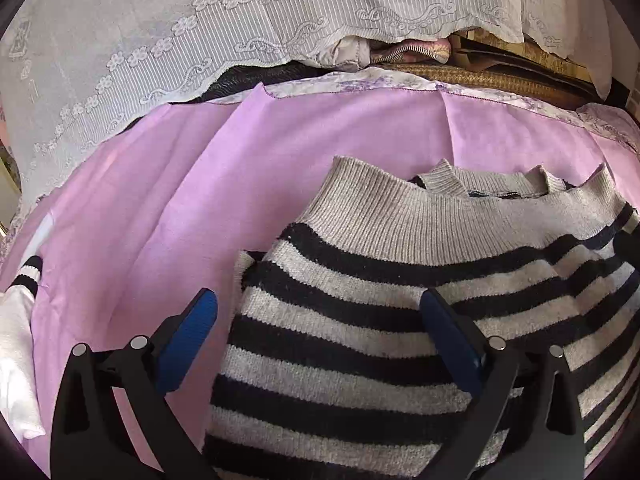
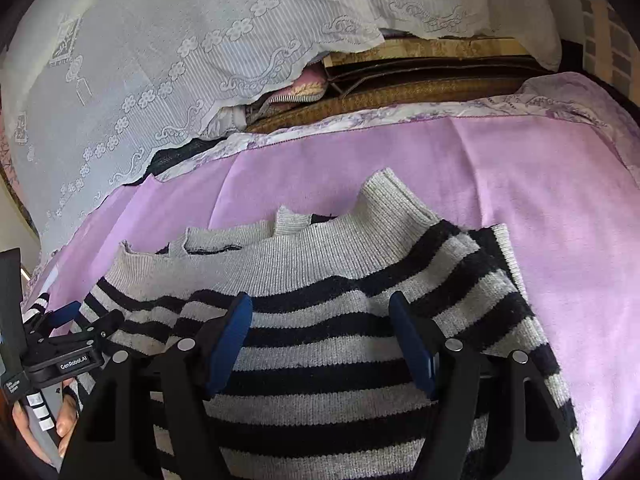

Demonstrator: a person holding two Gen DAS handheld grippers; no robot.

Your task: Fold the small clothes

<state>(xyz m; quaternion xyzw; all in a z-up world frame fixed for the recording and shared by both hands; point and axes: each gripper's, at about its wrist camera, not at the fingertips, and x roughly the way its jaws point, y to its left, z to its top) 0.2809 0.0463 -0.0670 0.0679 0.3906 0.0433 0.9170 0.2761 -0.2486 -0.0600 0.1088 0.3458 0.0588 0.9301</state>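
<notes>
A small knit sweater with black and grey stripes and a plain grey ribbed band lies folded over on a pink sheet. My left gripper is open, its blue pads straddling the sweater's left edge just above it. In the right wrist view the same sweater fills the lower middle. My right gripper is open above the striped part, holding nothing. The left gripper shows at the far left there, held by a hand.
A white lace cloth drapes over a pile at the back, with a brown woven mat beside it. A white garment with a striped cuff lies at the left edge of the sheet.
</notes>
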